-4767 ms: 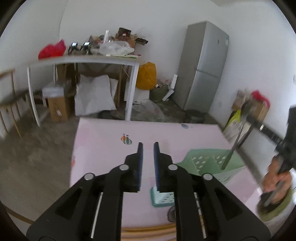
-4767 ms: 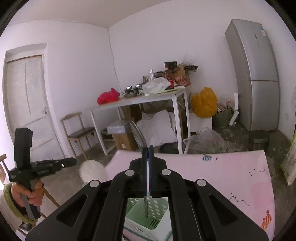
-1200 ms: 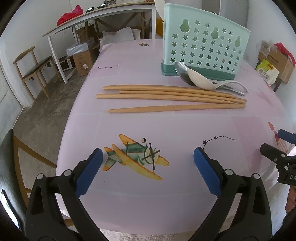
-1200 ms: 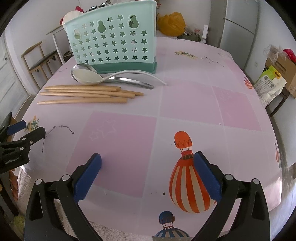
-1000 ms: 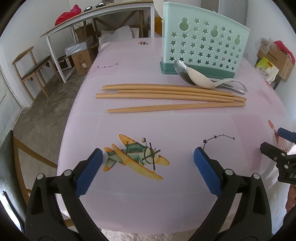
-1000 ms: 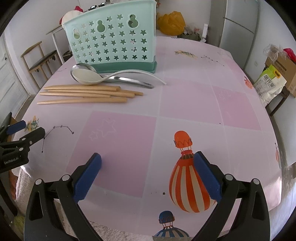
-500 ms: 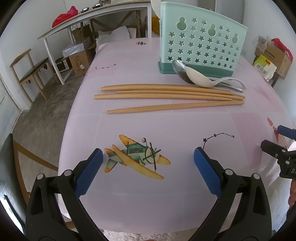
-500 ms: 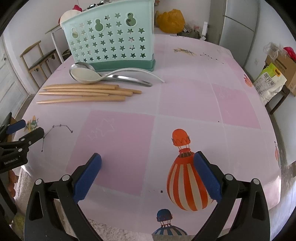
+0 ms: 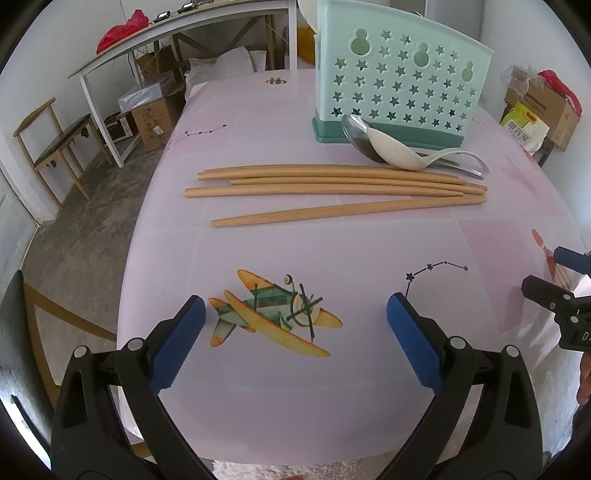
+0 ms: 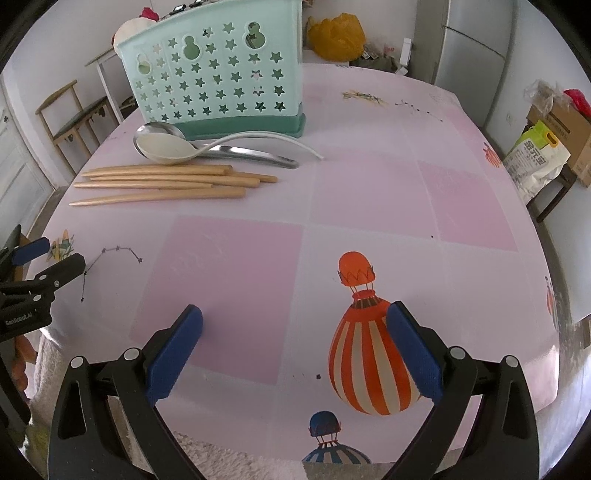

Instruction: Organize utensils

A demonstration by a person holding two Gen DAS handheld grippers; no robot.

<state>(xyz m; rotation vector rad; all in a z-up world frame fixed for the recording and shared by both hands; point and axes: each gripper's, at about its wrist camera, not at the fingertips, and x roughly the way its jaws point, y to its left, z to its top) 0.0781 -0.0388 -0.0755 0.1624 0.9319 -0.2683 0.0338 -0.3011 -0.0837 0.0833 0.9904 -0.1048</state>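
Observation:
A mint-green utensil holder (image 9: 402, 85) (image 10: 221, 77) with star cut-outs stands upright on the pink table. In front of it lie a white spoon (image 9: 395, 149) (image 10: 166, 147) on top of a metal spoon (image 9: 360, 138) (image 10: 251, 152), and several wooden chopsticks (image 9: 332, 190) (image 10: 166, 182) side by side. My left gripper (image 9: 295, 325) is open near the table's front edge, over an aeroplane print, empty. My right gripper (image 10: 293, 330) is open too, beside a balloon print, empty. Each gripper shows at the edge of the other's view.
The pink tablecloth (image 10: 369, 192) has printed pictures. Beyond the table are a white desk (image 9: 177, 33), a wooden chair (image 9: 55, 140), cardboard boxes (image 9: 151, 114), a yellow bag (image 10: 338, 35) and a fridge (image 10: 476, 44). A rice bag (image 10: 535, 158) sits at the right.
Earlier both grippers were raised, the right one shut on a utensil above the holder. Over the last second both stay open low over the table, edging slightly closer to the utensils.

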